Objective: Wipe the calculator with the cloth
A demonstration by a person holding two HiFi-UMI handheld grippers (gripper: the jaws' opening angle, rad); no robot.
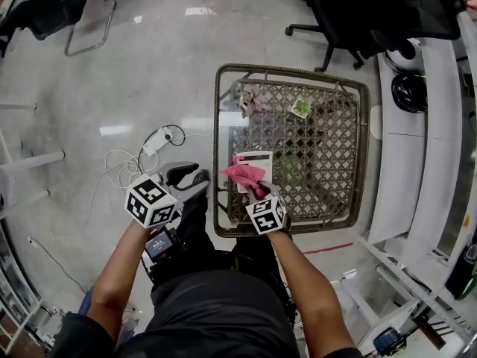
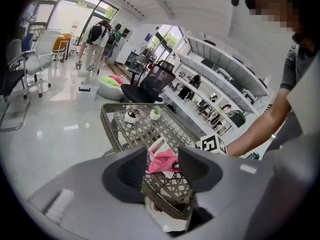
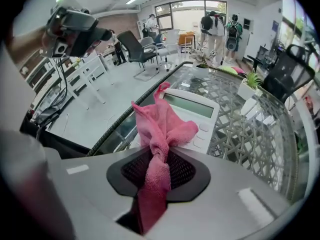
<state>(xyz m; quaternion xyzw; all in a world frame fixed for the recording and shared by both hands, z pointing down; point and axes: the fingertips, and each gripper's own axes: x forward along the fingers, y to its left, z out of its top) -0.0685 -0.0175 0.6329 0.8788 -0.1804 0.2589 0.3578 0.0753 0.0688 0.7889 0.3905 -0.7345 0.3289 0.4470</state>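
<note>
A white calculator (image 1: 257,162) lies at the near left of a wicker table (image 1: 350,200) with a glass top. A pink cloth (image 1: 244,174) rests bunched on it. My right gripper (image 1: 255,193) is shut on that cloth; in the right gripper view the pink cloth (image 3: 159,134) is pinched between the jaws and drapes onto the calculator (image 3: 195,111). My left gripper (image 1: 188,177) hovers off the table's left edge, open with nothing between its fingers. In the left gripper view the cloth (image 2: 162,161) and calculator (image 2: 158,146) show beyond the gap of the left gripper (image 2: 162,159).
Two small potted plants (image 1: 254,99) (image 1: 302,108) stand at the table's far side. A black office chair (image 1: 350,13) is behind it, white shelving (image 1: 417,162) to the right. A power strip with cables (image 1: 156,142) lies on the floor at the left.
</note>
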